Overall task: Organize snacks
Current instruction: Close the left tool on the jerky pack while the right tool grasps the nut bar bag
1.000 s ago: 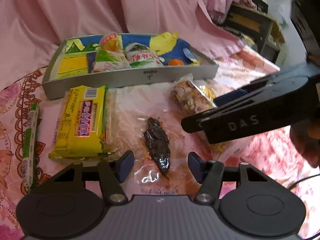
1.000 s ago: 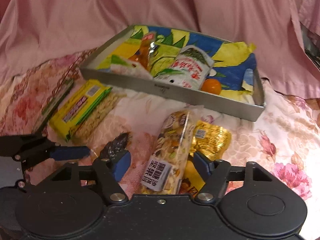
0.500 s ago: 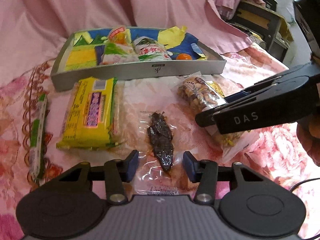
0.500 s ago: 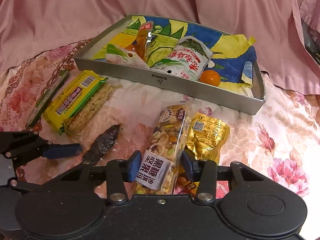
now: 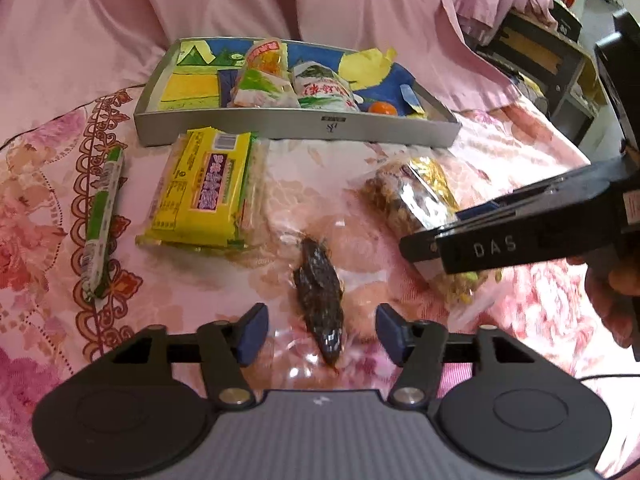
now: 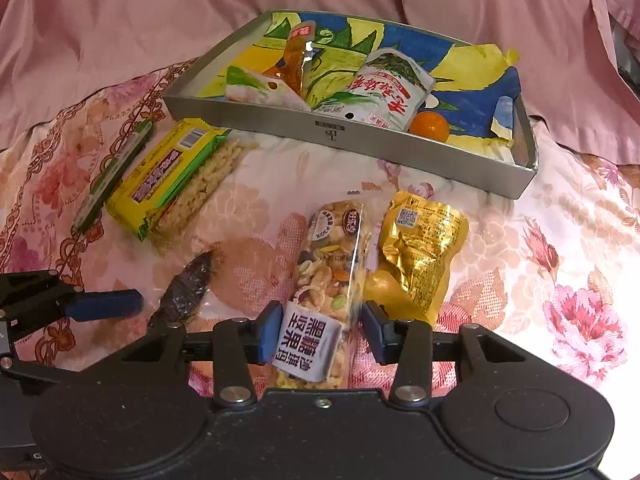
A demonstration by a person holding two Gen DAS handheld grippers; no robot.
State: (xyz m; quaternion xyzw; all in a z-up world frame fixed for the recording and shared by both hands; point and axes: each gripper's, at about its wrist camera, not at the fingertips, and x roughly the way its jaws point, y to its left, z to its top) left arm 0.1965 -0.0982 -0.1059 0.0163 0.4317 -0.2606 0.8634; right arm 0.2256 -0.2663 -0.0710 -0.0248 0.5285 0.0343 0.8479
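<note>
Left wrist view, left to right: green stick [image 5: 102,222] lies on the floral cloth [image 5: 36,208]; just beside it lies the yellow pack [image 5: 204,194], its far end near the grey tray [image 5: 296,126]. The left gripper [image 5: 318,334] has just been opening — its blue pads stand apart on either side of the dark snack [image 5: 320,300], and neither pad touches it. Further right, the right gripper [image 5: 516,230] reaches in over the nut bar [image 5: 416,208].

Right wrist view, left to right: the dark snack [image 6: 188,290] lies beside a left pad [image 6: 104,305]. The right gripper [image 6: 320,332] has closed on the nut bar [image 6: 326,280] — both pads press its near end, at the white label. The gold pouch [image 6: 422,256] lies touching the bar's right side. The tray [image 6: 360,142] behind holds packets and an orange [image 6: 430,126].
</note>
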